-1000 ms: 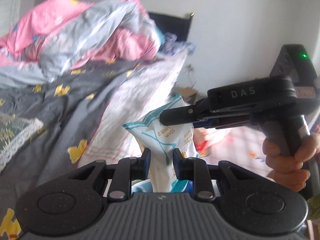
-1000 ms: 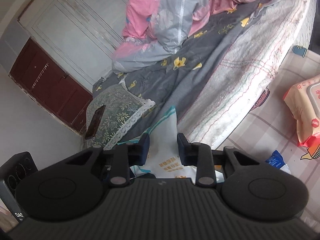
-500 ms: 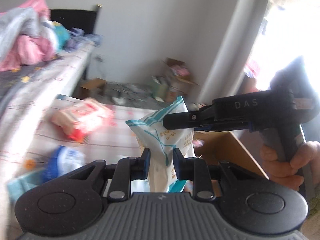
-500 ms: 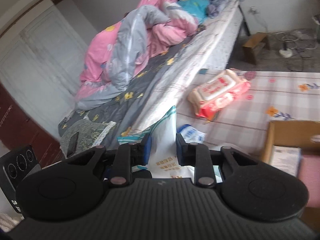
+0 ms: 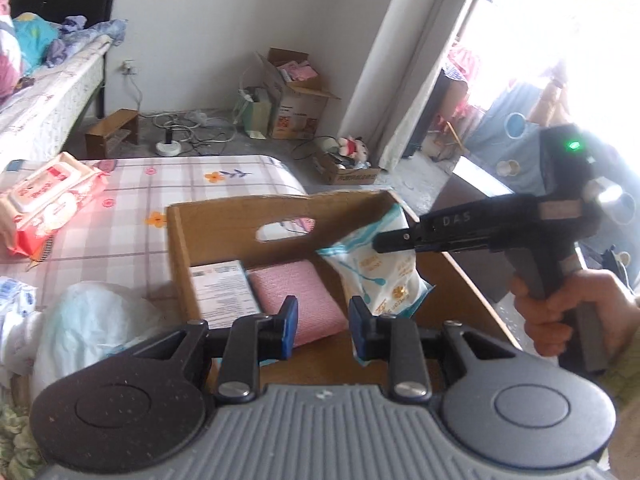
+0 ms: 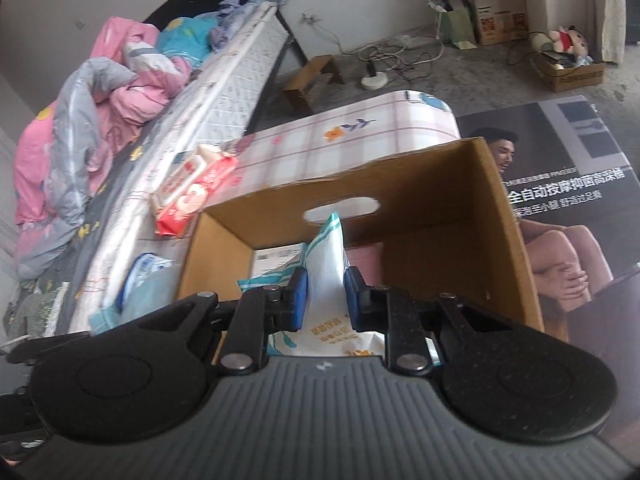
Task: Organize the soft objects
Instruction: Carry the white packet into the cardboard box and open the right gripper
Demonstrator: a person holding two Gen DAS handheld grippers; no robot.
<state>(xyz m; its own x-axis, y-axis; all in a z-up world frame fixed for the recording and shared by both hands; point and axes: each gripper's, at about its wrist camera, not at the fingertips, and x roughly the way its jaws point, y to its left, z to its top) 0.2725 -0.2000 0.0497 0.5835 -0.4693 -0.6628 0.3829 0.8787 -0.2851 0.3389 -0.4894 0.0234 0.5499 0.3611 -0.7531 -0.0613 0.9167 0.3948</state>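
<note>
The right tongs (image 6: 325,294), clenched on the white-and-teal soft packet (image 6: 326,264), hold it upright at frame centre directly above the open cardboard box (image 6: 508,216), pointing steeply down, while the left tongs (image 5: 323,326) hang nearly closed and empty over the box's near edge.

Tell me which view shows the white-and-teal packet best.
Left wrist view: the white-and-teal packet shows nearly whole over the cardboard box, pinched by the right gripper. The right wrist view shows it edge-on, partly hidden.
</note>
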